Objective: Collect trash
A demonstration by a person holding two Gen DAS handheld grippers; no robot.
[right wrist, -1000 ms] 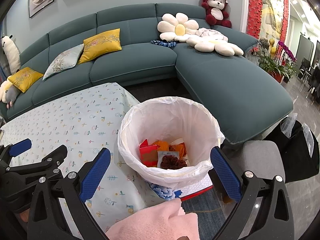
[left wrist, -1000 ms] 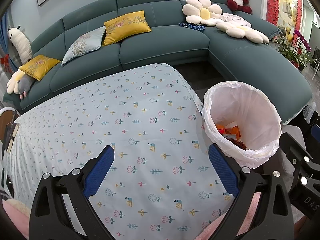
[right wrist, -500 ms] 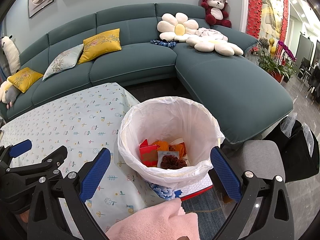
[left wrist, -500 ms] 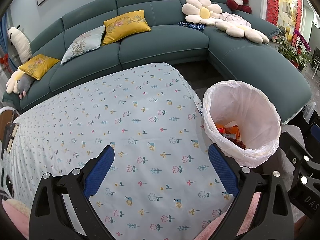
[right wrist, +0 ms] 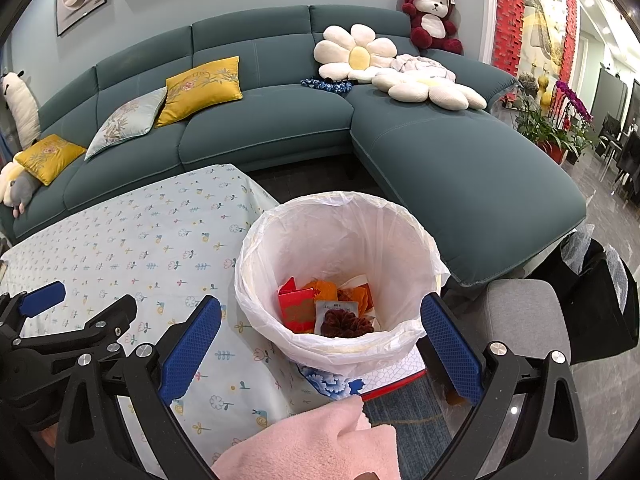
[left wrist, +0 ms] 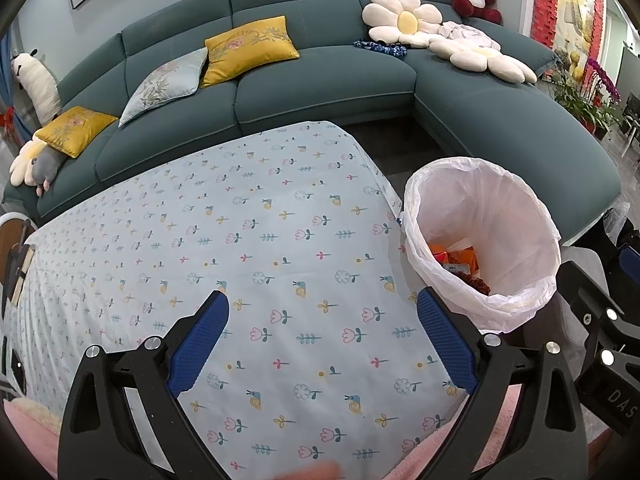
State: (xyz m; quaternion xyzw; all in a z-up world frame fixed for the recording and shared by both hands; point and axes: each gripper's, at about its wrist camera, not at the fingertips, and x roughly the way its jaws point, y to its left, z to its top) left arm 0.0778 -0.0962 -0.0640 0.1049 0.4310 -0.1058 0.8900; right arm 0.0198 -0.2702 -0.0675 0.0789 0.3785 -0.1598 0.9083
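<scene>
Hovering empty, the left gripper (left wrist: 322,336) and right gripper (right wrist: 320,344) were both spread apart; the bin (right wrist: 340,236) sat just ahead of the right, so scanning the tablecloth (left wrist: 240,240) for leftovers seemed wise.

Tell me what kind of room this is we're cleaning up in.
Most likely a home living room: a teal sectional sofa with yellow cushions, a plush bear and framed pictures on the wall. In front sits a cloth-covered table beside a lined trash bin holding wrappers.

Bright, even indoor light; soft shadows; sharp centre; strong fisheye bending, dark vignette at corners.
</scene>
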